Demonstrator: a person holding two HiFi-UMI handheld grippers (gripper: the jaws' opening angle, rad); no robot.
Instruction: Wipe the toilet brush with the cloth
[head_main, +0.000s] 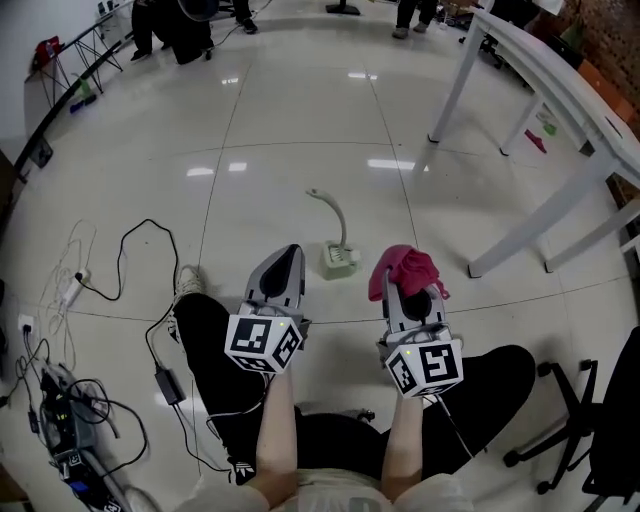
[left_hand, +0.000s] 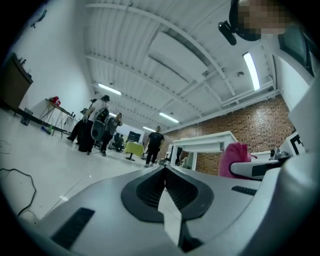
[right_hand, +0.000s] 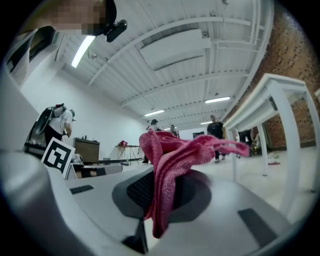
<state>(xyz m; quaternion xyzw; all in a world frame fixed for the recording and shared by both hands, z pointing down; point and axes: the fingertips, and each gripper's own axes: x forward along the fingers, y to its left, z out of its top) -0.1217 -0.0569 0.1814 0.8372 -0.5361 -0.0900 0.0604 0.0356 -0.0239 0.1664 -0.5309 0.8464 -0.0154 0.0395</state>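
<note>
A pale green toilet brush (head_main: 337, 240) lies on the floor ahead, its curved handle reaching away and its head nearest me. My right gripper (head_main: 400, 275) is shut on a pink cloth (head_main: 405, 268), which bunches up over its tip (right_hand: 172, 165). It hovers just right of the brush head. My left gripper (head_main: 290, 258) is shut with nothing between its jaws (left_hand: 164, 172) and hovers left of the brush. The pink cloth (left_hand: 235, 157) also shows in the left gripper view, at the right.
A white table (head_main: 560, 110) stands at the right, its legs close by. Cables and a power strip (head_main: 70, 290) sprawl over the floor at the left. An office chair base (head_main: 565, 420) sits at the lower right. People stand at the far end of the room.
</note>
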